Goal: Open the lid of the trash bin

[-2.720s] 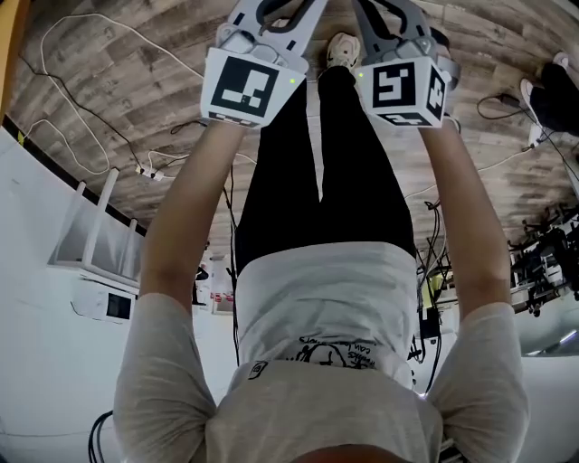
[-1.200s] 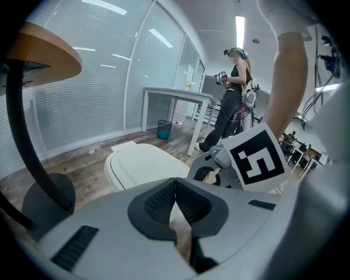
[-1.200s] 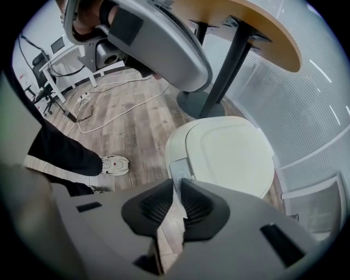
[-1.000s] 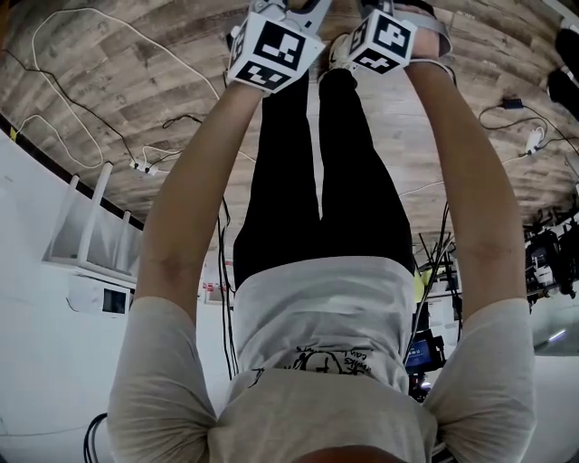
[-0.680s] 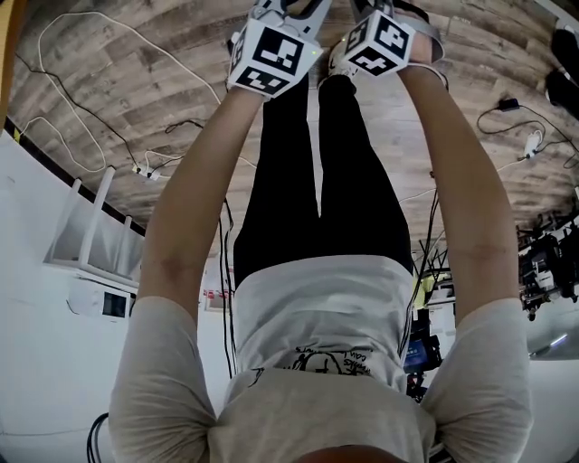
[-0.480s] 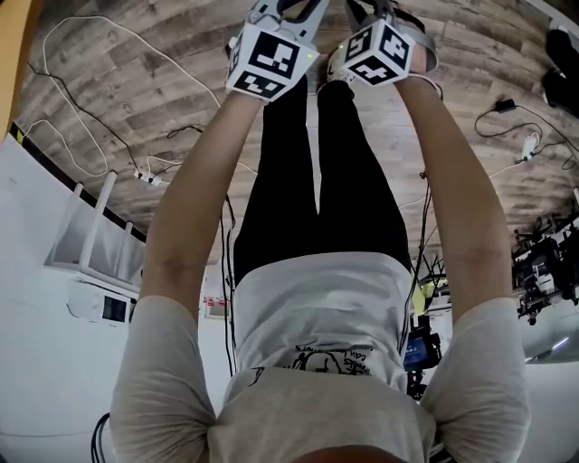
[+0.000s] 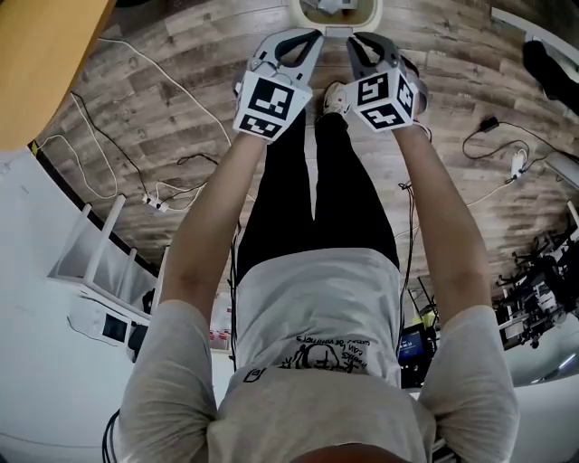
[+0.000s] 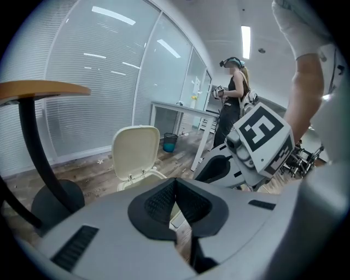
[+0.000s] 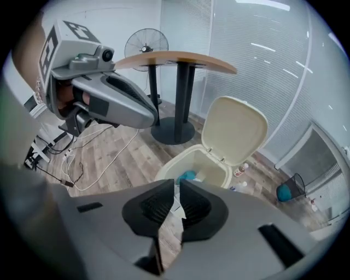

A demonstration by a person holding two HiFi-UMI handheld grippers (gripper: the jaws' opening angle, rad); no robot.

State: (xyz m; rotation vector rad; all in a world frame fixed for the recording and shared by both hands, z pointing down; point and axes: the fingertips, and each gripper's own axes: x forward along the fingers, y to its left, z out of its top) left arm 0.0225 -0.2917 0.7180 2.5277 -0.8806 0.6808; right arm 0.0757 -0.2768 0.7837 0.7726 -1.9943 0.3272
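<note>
The cream trash bin (image 9: 192, 164) stands on the wood floor with its lid (image 9: 236, 127) swung up and open; something blue lies inside. In the left gripper view the lid (image 8: 136, 149) also stands upright. The head view catches only the bin's rim (image 7: 333, 13) at the top edge, just beyond both grippers. My left gripper (image 8: 175, 188) is shut and holds nothing. My right gripper (image 9: 176, 191) is also shut with nothing between its pads. Both, left gripper (image 7: 291, 43) and right gripper (image 7: 366, 45), are held side by side in front of the bin, not touching it.
A round wooden table (image 9: 175, 60) on a black pedestal stands left of the bin, a fan (image 9: 146, 41) behind it. Cables (image 7: 136, 118) trail over the floor. Bottles (image 9: 240, 170) and a teal basket (image 9: 284, 192) lie past the bin. Another person (image 8: 232, 104) stands by a white desk.
The head view has tipped forward, so the bin's rim and the orange table edge now show at the top. Both grippers sit lower in the picture, still side by side.
</note>
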